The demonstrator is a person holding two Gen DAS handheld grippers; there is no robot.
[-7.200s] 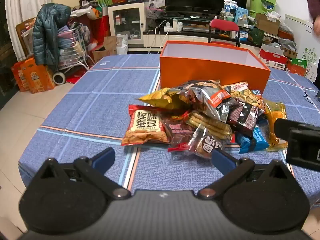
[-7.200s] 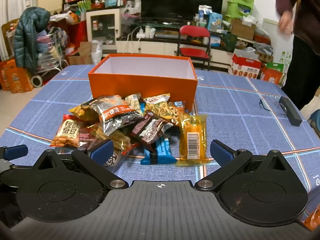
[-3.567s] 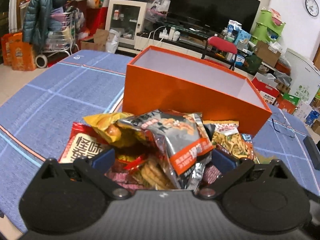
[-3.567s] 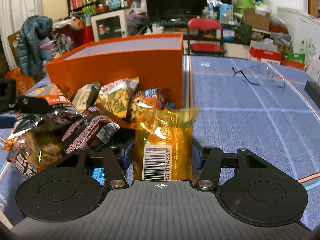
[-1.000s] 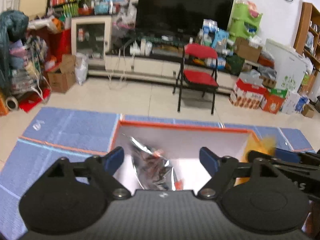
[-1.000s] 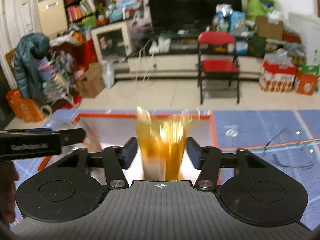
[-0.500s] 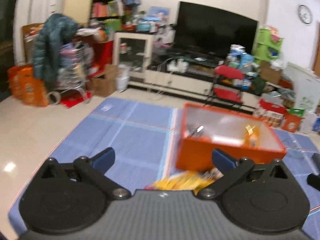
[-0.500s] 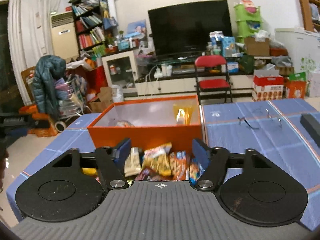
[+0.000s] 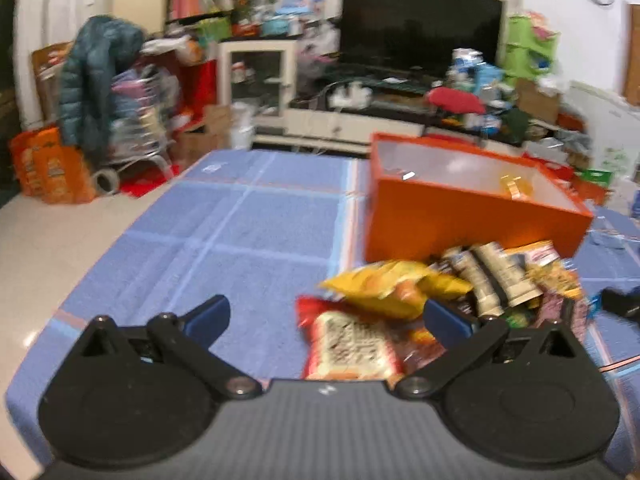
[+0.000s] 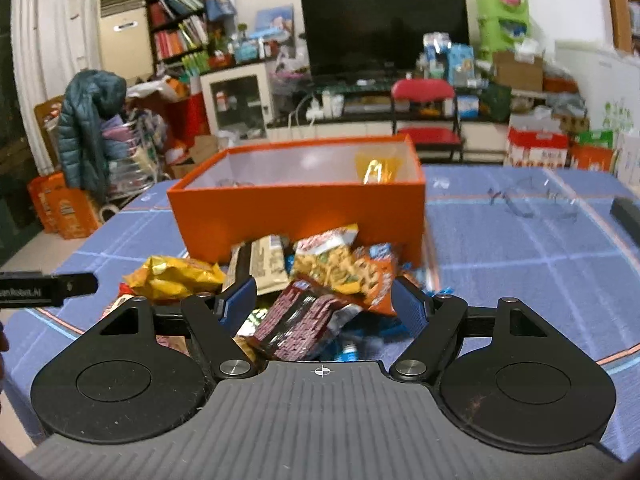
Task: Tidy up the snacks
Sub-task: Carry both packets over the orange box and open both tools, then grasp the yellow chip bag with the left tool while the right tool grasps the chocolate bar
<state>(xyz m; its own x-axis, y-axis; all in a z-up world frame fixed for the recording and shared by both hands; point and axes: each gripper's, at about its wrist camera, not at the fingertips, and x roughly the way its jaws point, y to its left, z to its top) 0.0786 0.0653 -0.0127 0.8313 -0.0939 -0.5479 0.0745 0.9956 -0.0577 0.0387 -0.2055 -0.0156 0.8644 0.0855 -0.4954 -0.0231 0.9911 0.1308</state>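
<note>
Step in hand: judged to be the reach for the next packets, since both tools were empty above the heap.
Left tool (image 9: 324,316): released, jaws spread wide, nothing between them; it hung over the bare blue cloth just beside the heap, with the red-and-cream packet (image 9: 352,346) under its inner finger.
Right tool (image 10: 324,296): released, jaws apart, straddling the dark maroon packet (image 10: 304,326) without visibly pinching it.
Snack heap (image 10: 280,280): lay on the counter (image 10: 520,248), touching the near wall of the orange box (image 10: 296,212), towards the middle of the counter.
Box contents: a yellow packet (image 10: 376,170) leaned at the far right corner; something silvery lay at the left, too faint to name.
How to do it well: probably take the topmost packet first, grip it across its middle rather than a slippery edge, lift clear of the box wall, and keep the two tools from crossing.
</note>
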